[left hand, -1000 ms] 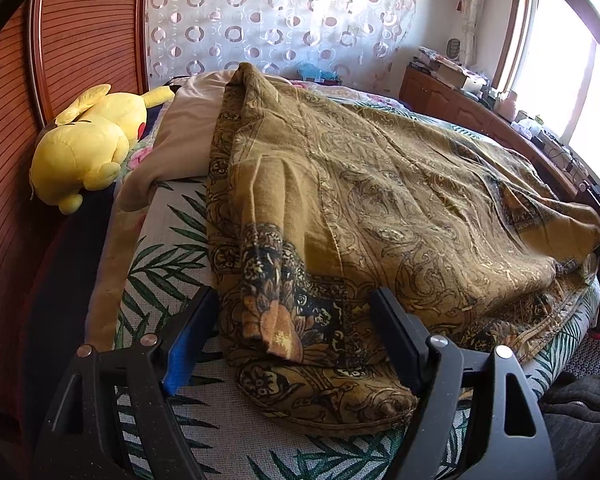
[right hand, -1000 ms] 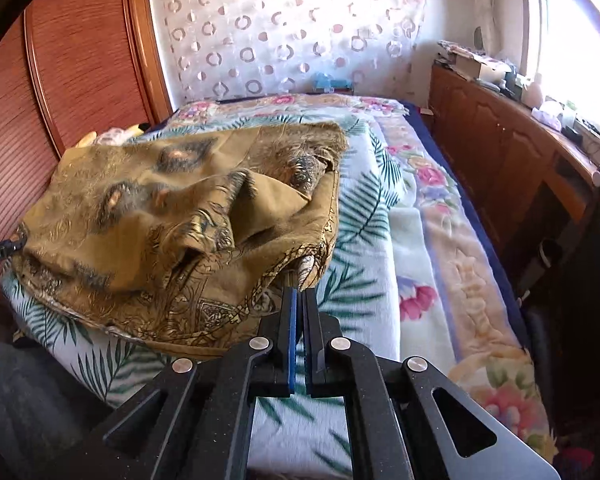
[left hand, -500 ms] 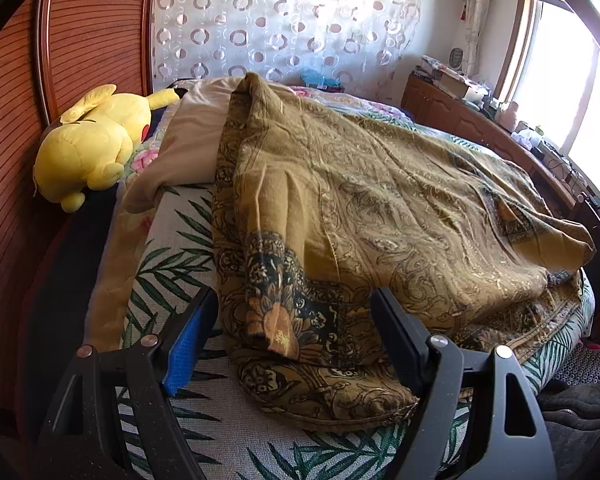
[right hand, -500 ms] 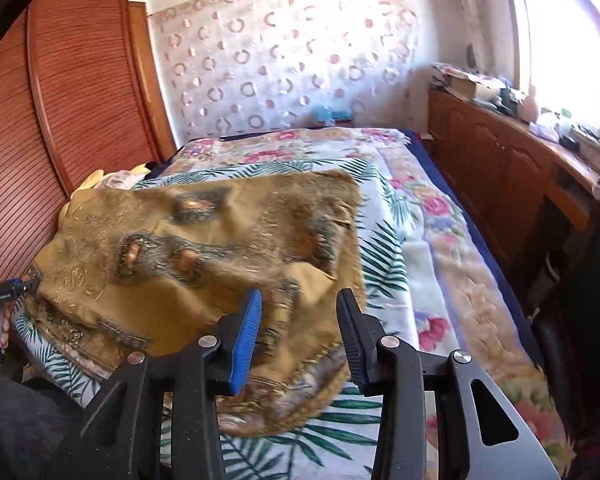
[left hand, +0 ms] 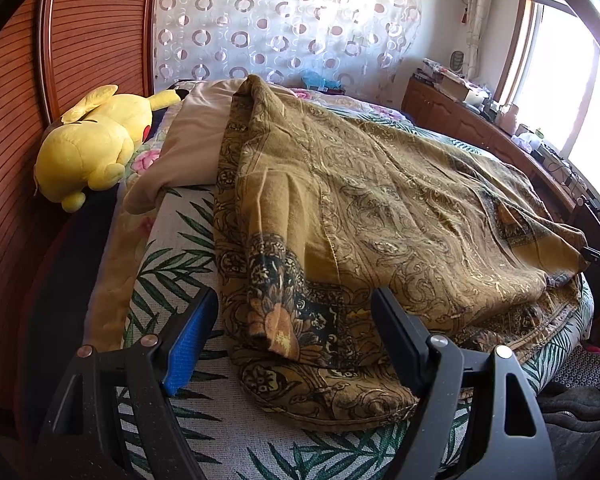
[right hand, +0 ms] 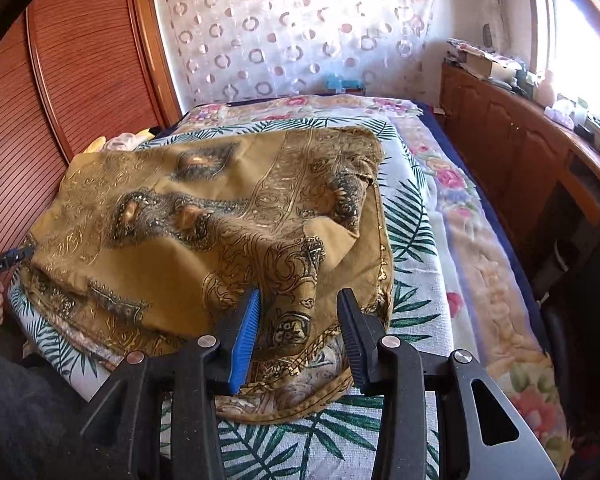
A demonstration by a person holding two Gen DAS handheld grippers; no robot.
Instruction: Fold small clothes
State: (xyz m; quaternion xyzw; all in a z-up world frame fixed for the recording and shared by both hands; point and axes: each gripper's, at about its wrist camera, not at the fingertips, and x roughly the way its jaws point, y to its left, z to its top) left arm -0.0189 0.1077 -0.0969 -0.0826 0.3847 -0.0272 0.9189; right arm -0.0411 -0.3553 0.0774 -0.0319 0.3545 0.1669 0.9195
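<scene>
Ochre patterned garment (left hand: 380, 208), one only, spread half-folded over leaf-print bedcover (left hand: 180, 248) at centre frame. Left gripper (left hand: 296, 336) gaping and empty over lower-left hem; right gripper (right hand: 298, 332) parted, straddling a rumpled fold at lower centre, pads not pressing. Best pinched at both near corners, lifted level, laid flat. One yellow plush toy (left hand: 88, 148) upper left; two grippers

I see an ochre paisley woven cloth garment (left hand: 380, 208) with a faint metallic sheen, lying on the coarse-weave leaf-print bed cover (left hand: 172, 256). My claws are matt black plastic; beside them, a fuzzy yellow plush toy (left hand: 96, 144) and glossy ribbed red-brown wooden panelling (right hand: 84, 64).
</scene>
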